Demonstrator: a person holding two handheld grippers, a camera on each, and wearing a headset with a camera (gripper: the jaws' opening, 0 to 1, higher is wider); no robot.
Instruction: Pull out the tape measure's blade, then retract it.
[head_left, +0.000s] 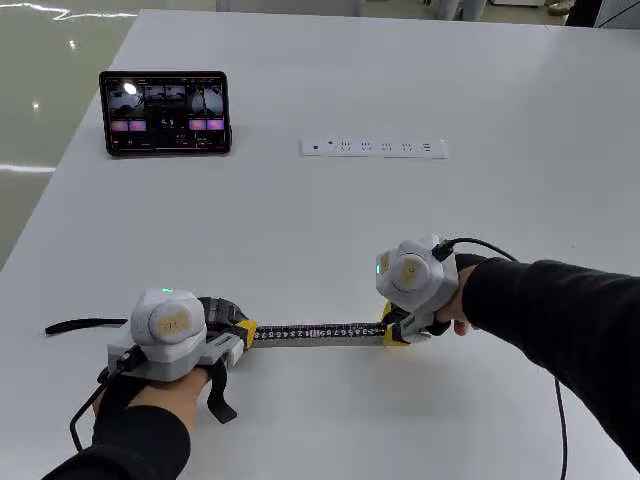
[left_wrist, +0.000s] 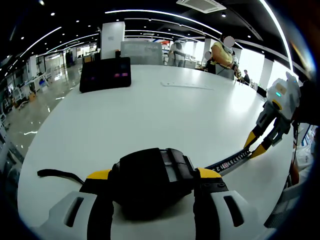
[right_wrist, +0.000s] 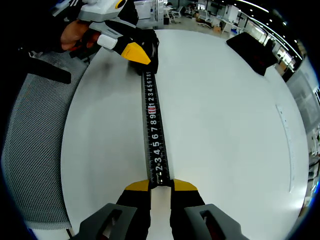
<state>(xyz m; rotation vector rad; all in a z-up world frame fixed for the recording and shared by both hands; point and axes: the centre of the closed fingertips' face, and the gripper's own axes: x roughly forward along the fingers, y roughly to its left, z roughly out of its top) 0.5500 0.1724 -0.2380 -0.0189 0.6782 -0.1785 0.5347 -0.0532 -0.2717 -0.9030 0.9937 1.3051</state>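
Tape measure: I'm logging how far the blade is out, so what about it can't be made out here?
- End of the blade: right gripper view, hidden between the tips of the right claw.
- Sides of the case: left gripper view, covered by the left claw.
- Numbers on the blade: head view, too small to read.

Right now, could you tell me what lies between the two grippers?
The tape measure's drawn-out blade spans it, from the case in the left gripper to the right gripper, in the head view.
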